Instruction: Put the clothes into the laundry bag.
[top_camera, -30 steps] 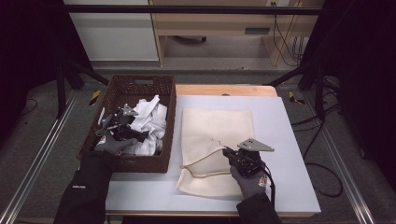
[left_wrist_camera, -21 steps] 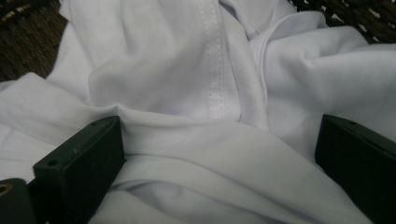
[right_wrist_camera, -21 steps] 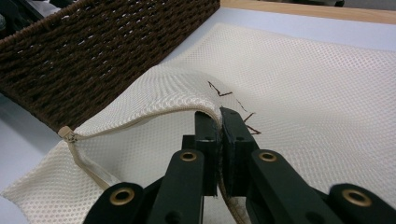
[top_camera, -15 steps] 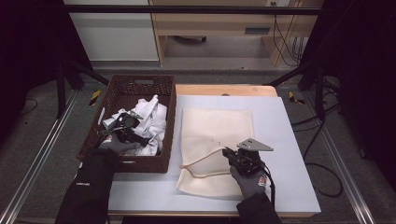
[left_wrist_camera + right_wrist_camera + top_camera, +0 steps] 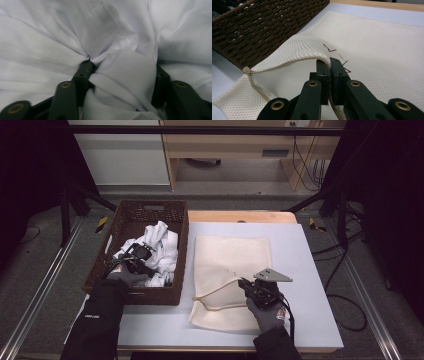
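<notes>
Fingers [image 5: 83,75] of the left gripper [image 5: 122,72], whose jaws have just been closing, are seen about half shut with a bunched fold of the white garment [image 5: 125,75] caught between them inside the brown wicker basket [image 5: 150,210]. Between the fingers [image 5: 322,72] of the right gripper [image 5: 329,66], which are pressed nearly together, the upper edge of the cream mesh laundry bag [image 5: 374,45] is pinched and held raised at its zipped opening. Just beyond these fingers the bag lies flat on the pale table [image 5: 310,270], and the basket stands beside it.
</notes>
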A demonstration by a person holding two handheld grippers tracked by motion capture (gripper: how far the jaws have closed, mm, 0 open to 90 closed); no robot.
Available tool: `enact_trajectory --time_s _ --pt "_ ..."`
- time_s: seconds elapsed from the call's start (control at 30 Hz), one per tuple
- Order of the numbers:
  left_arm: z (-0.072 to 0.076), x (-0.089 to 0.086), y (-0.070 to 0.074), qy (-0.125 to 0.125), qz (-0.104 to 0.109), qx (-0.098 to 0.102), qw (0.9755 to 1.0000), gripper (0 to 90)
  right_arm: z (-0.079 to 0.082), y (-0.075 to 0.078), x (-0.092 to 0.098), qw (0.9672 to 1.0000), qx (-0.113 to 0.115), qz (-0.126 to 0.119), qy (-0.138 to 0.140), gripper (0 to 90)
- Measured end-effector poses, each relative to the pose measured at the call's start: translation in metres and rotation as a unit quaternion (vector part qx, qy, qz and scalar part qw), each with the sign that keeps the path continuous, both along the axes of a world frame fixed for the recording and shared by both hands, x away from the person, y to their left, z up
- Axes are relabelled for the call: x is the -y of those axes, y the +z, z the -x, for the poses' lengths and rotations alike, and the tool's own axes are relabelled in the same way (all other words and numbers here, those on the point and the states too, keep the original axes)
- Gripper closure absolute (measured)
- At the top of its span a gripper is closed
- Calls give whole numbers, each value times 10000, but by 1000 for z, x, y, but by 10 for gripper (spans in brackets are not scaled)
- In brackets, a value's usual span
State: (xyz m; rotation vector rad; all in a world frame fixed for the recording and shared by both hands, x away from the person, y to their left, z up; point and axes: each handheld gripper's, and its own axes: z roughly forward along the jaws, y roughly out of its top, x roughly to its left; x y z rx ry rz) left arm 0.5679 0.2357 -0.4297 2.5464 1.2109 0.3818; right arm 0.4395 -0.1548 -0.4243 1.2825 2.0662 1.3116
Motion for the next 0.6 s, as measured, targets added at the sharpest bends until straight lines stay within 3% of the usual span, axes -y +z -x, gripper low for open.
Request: enact_trajectory --time_s 0.07,0.3,0.47,0.6 --pt "0 0 1 5 -19 -4 10000 556 0 0 0 10000 2 3 3 869" --pt "4 -1 6 -22 46 123 9999 697 0 0 1 10000 6 -13 -7 870" --pt "9 -3 13 10 228 526 9984 731 0 0 1 10000 14 -10 0 870" --pt "14 -7 20 80 472 967 9942 742 1 0 1 10000 28 -21 1 870"
